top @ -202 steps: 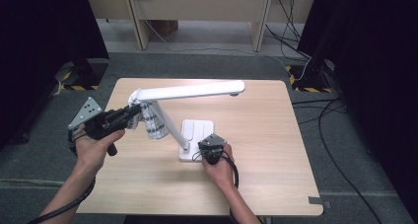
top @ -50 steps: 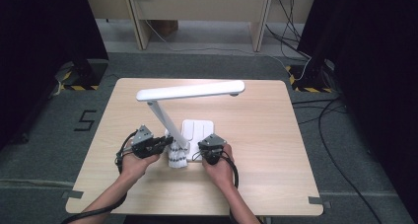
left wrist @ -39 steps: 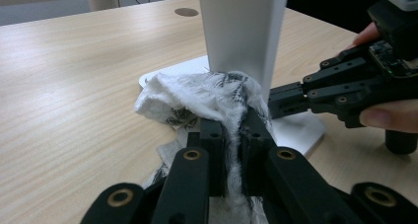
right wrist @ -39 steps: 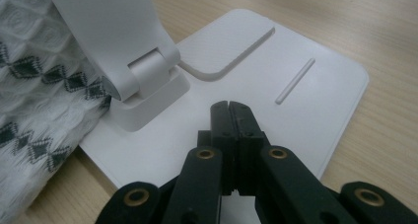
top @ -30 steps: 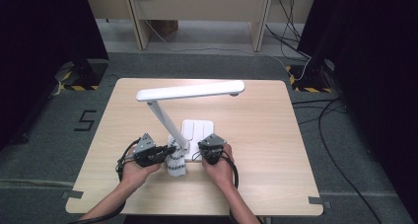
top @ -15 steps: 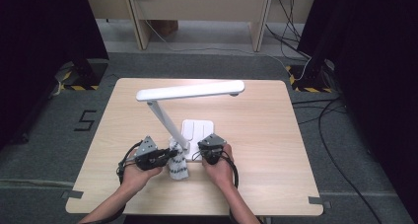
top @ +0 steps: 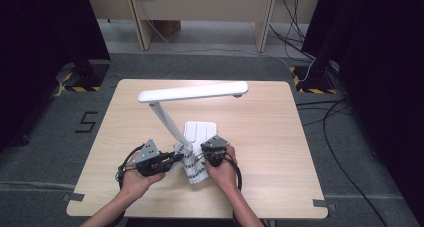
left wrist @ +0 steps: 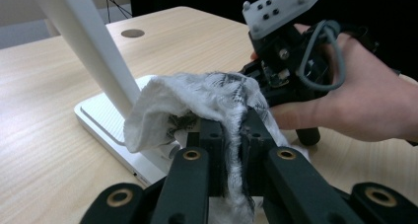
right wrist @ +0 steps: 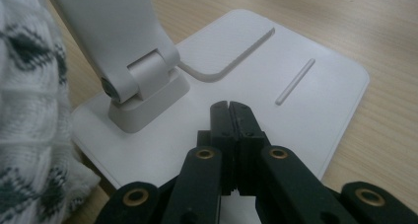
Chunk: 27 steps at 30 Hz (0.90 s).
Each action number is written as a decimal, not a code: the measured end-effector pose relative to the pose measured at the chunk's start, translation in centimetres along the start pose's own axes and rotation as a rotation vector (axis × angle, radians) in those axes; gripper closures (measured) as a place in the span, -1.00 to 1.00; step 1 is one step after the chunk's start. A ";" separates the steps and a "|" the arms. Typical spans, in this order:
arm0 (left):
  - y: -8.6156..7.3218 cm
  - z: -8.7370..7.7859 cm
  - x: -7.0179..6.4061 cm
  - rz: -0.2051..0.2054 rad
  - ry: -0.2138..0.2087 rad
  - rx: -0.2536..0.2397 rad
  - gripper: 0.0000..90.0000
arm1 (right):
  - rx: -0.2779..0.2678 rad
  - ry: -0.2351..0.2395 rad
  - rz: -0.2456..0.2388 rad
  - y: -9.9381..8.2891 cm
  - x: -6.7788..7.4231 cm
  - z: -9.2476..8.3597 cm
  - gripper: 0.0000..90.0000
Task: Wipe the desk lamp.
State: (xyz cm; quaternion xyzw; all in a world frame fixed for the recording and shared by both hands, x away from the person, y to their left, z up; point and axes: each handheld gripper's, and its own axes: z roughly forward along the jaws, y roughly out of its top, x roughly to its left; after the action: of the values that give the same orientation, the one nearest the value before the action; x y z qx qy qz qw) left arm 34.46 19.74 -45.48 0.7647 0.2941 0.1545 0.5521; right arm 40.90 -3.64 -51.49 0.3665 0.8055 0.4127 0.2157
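- The cloth (left wrist: 207,98), white knit with a dark pattern, is pinched between the two black jaws of the left gripper (left wrist: 231,135); the jaws stand nearly closed with only the fabric between them.
- Above the jaws the cloth bunches into a loose hood and drapes against the slanted white arm of the desk lamp (left wrist: 93,46), touching it just above the hinge.
- In the high view the cloth (top: 192,164) hangs down to the table (top: 280,137) between the two hands, at the near edge of the lamp base (top: 200,131).
- The left gripper (top: 170,159) lies roughly level and points toward the foot of the lamp from the left.
- The right gripper (right wrist: 230,108) has its jaws pressed fully together with nothing between them; its tips sit over the flat white lamp base (right wrist: 305,100), just in front of the hinge (right wrist: 143,86).
- In the right gripper view the cloth (right wrist: 34,125) lies just beside the base, at the left edge, apart from the shut jaws.
- In the left gripper view the right hand (left wrist: 355,105) and its gripper sit right behind the cloth, close enough to crowd it on that side.
- The lamp's arm stands between the cloth and the far part of the table; its long head (top: 192,92) stretches level above.
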 end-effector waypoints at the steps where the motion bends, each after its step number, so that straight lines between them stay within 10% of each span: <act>1: 0.1 -0.1 0.0 0.001 -0.001 0.000 0.84 | -0.002 0.000 -0.002 0.0 0.0 0.0 1.00; 12: -0.2 0.0 0.1 0.013 0.007 0.015 0.84 | -0.002 0.019 0.030 0.4 -0.3 -0.5 0.69; 27: -0.4 0.8 0.6 0.002 0.020 0.041 0.84 | -0.071 0.147 -0.019 3.0 0.7 -6.3 0.19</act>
State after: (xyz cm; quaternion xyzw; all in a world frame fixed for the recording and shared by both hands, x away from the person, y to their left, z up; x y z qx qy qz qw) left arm 35.27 19.59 -46.15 0.7745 0.3019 0.1566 0.5334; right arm 37.58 -5.09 -45.44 0.3196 0.8076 0.4646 0.1728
